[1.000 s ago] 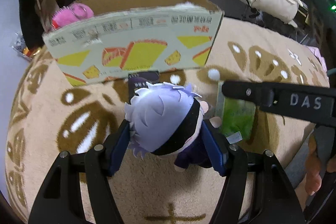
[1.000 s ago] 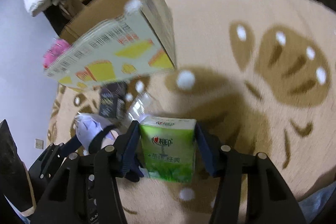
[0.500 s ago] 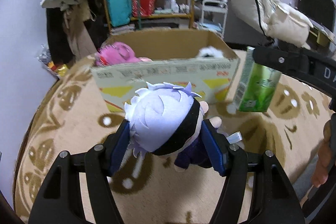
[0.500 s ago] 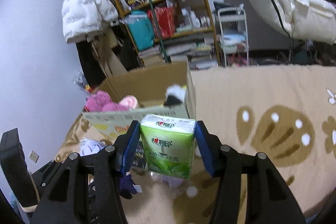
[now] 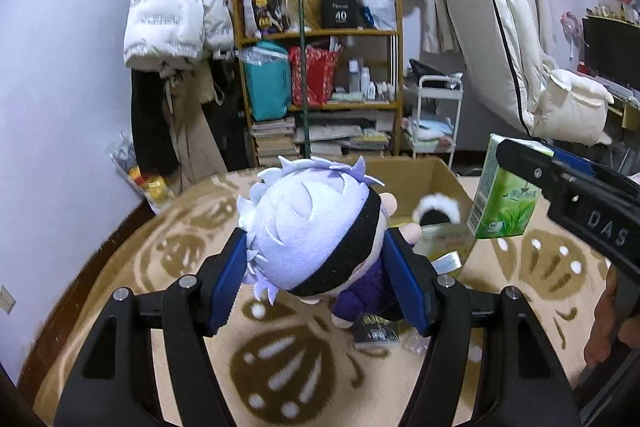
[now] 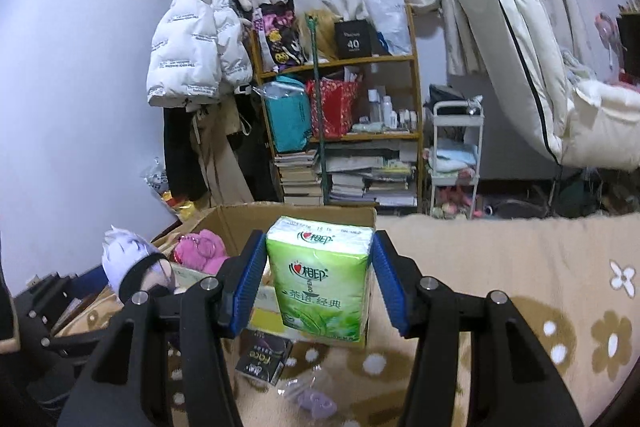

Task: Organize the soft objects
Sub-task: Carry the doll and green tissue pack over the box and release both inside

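**Both tongs loaded above the rug**

The left gripper [image 5: 320,267] clamps a white-haired plush doll [image 5: 312,231]; the right gripper [image 6: 318,279] squeezes a green tissue pack [image 6: 320,279]. Beyond both sits the open cardboard box [image 6: 296,215] holding a pink plush [image 6: 200,247].

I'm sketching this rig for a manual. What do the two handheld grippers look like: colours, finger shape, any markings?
Both match. The left gripper and right gripper have matte black frames with triangular cut-outs, silver screw heads at the joints, and two fingers lined with ribbed blue pads. Seen from the left camera, the right one's black side carries pale letters "DAS", cut off by the frame edge. No cables or sleeves show.
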`<state>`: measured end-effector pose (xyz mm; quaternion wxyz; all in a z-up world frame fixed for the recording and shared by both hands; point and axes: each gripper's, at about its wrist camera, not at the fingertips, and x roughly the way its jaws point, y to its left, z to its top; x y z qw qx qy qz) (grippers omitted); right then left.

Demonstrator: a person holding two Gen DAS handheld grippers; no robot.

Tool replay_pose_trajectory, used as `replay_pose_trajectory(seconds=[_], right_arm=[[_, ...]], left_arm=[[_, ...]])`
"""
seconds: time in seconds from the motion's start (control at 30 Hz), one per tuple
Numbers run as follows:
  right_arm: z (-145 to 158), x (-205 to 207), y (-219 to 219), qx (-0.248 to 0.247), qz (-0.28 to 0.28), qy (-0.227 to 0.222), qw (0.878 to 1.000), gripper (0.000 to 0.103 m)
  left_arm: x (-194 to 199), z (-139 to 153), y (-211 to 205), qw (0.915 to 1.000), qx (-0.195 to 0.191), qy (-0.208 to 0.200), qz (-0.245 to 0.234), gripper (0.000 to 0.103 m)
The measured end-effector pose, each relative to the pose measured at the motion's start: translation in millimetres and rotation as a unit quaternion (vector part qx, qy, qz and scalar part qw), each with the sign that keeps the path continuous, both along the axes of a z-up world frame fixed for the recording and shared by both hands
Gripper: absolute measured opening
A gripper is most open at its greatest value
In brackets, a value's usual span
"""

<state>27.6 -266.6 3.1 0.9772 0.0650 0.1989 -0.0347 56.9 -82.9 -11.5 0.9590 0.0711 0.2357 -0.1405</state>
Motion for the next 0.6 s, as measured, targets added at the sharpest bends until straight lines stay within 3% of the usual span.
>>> replay_pose_trajectory(seconds=[0.23,0.6], right_arm=[[8.2,13.5,11.0,-0.044,-0.002,-0.020,0.999,0.057],[9.8,37.8,10.0,-0.073,-0.004,-0.024,0.997,0.057]], left_arm=[[18.2,15.8,-2.5,0.9995,-0.002,-0.029,0.007,0.067],[51.3,22.5,-8.7,0.9981,0.010,-0.059,0.015,0.067]])
